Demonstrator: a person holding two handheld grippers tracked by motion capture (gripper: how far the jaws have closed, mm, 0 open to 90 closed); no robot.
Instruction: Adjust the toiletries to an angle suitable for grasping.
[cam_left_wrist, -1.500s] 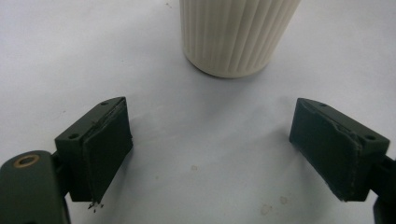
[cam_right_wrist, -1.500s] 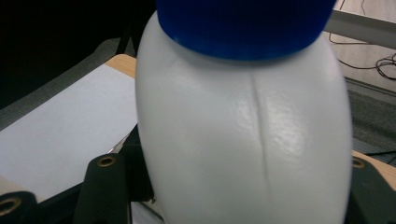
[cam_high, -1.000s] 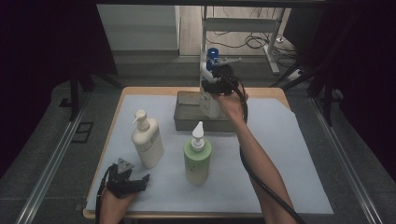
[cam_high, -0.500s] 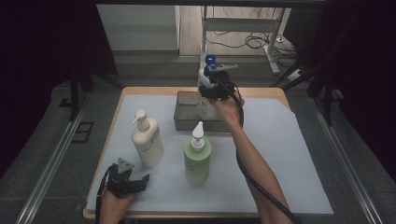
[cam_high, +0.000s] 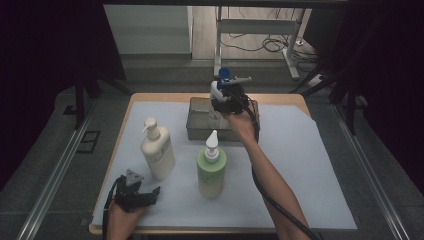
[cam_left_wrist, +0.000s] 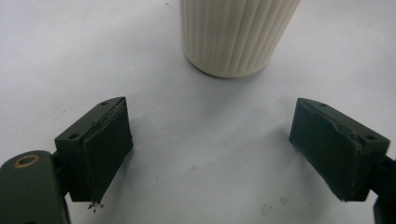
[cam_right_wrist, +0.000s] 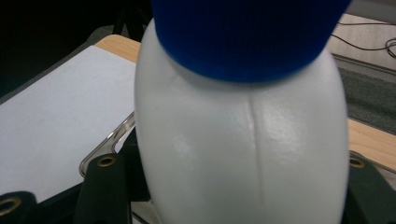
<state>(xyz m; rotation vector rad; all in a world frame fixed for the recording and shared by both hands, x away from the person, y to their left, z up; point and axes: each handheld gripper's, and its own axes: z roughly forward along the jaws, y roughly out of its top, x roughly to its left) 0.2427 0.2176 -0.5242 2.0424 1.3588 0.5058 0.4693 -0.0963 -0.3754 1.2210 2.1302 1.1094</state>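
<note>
From the high view, the right gripper (cam_high: 226, 100) is up at the far side of the table (cam_high: 280, 99), over the clear tray (cam_high: 197, 120); it is squeezing a white bottle with a blue cap (cam_high: 220, 84), and the bottle is lifted up above the tray, not resting in it; the right gripper view is so close that the white bottle (cam_right_wrist: 243, 154) looks huge, with a seam down its front and a black jaw on each side of it, and a bit of the tray's rim (cam_right_wrist: 100, 149) peeks out beside it; the left gripper (cam_high: 136, 192) sits low at the near edge on the white sheet (cam_high: 310, 165), near the cream pump bottle (cam_high: 156, 150); the green pump bottle (cam_high: 212, 167) stands in the middle of the sheet; the left gripper view shows its jaws wide apart with nothing between them, and the ribbed bottom of the cream bottle (cam_left_wrist: 236, 35) just ahead, not touching.
</note>
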